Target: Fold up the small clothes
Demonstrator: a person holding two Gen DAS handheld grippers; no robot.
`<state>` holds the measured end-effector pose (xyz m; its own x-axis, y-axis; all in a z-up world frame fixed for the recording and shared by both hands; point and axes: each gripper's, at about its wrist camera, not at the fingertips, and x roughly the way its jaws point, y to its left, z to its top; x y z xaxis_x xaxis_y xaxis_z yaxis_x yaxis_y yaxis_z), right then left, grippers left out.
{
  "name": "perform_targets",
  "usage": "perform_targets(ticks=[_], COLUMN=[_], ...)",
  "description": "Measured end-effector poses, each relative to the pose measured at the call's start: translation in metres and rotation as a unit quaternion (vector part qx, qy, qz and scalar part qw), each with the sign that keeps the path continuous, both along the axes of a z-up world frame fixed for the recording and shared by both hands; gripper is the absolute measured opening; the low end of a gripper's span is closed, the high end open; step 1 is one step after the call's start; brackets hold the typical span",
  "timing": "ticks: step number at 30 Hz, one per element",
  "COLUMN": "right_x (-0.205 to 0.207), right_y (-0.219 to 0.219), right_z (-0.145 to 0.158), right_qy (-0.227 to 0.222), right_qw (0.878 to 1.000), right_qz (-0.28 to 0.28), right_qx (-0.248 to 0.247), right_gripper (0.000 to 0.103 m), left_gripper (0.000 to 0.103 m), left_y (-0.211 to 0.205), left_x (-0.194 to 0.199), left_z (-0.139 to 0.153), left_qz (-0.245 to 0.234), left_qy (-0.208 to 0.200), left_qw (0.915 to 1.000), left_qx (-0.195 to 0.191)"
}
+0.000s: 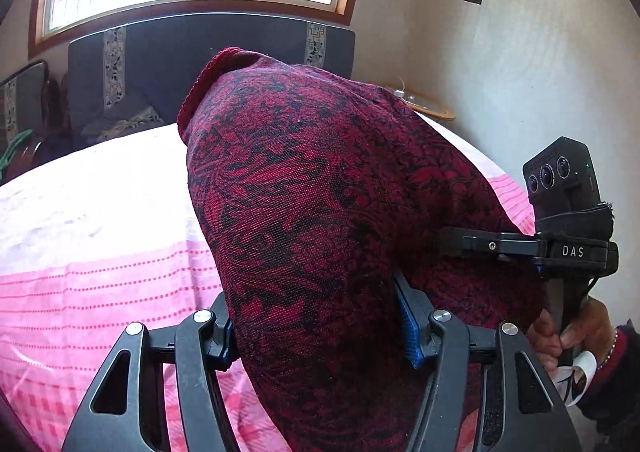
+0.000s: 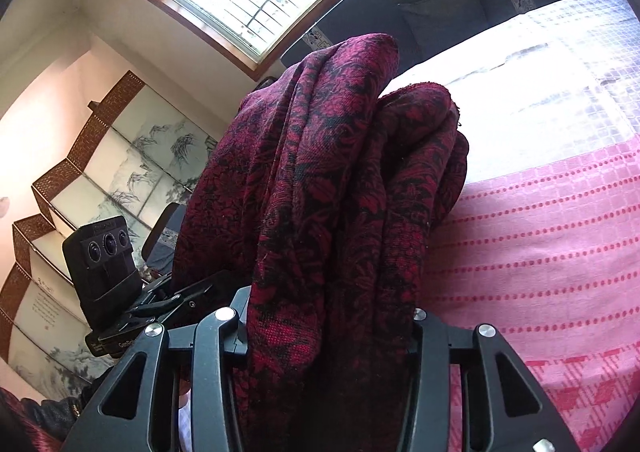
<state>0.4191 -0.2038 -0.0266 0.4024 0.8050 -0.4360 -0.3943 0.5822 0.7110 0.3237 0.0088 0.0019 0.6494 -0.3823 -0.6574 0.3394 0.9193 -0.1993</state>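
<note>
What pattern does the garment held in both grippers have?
The garment is dark red with a black floral, leafy pattern, clearest in the left wrist view.

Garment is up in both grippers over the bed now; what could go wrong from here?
1. The garment hangs bunched in thick folds in the right gripper; laid down like that, it may land creased, not flat.
2. The left gripper seems to hold a wide wad of cloth, so some layers could slip out when pulled taut.
3. Cloth fills both views and hides much of the bed, so judging the landing spot is hard.
</note>
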Motion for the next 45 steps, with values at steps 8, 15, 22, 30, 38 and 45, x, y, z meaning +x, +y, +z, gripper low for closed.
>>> perform_targets(ticks=[8, 15, 22, 30, 38, 45], right_x=[-0.036, -0.057, -0.072, -0.083, -0.085, -0.082], right_y=[0.049, 0.081, 0.091, 0.097, 0.092, 0.092], right_z=[0.012, 0.019, 0.024, 0.028, 0.029, 0.024], right_qy=[-0.012, -0.02, -0.024, -0.029, -0.031, -0.026], right_qw=[0.999, 0.999, 0.999, 0.998, 0.998, 0.998], right_qz=[0.029, 0.039, 0.037, 0.037, 0.039, 0.042], right_qx=[0.008, -0.004, -0.017, -0.031, -0.035, -0.036], right_gripper=[0.041, 0.041, 0.041, 0.04, 0.04, 0.04], left_gripper=[0.061, 0.061, 0.061, 0.061, 0.061, 0.061], left_y=[0.038, 0.062, 0.067, 0.07, 0.073, 0.075], left_x=[-0.051, -0.081, -0.101, -0.111, -0.126, -0.137], left_z=[0.013, 0.011, 0.006, -0.001, -0.008, -0.018], left_qz=[0.032, 0.04, 0.037, 0.037, 0.032, 0.031], left_qy=[-0.014, -0.016, -0.024, -0.024, -0.027, -0.022], left_qw=[0.9988, 0.9983, 0.9977, 0.998, 0.9981, 0.9981], left_qx=[0.033, 0.041, 0.052, 0.046, 0.047, 0.049])
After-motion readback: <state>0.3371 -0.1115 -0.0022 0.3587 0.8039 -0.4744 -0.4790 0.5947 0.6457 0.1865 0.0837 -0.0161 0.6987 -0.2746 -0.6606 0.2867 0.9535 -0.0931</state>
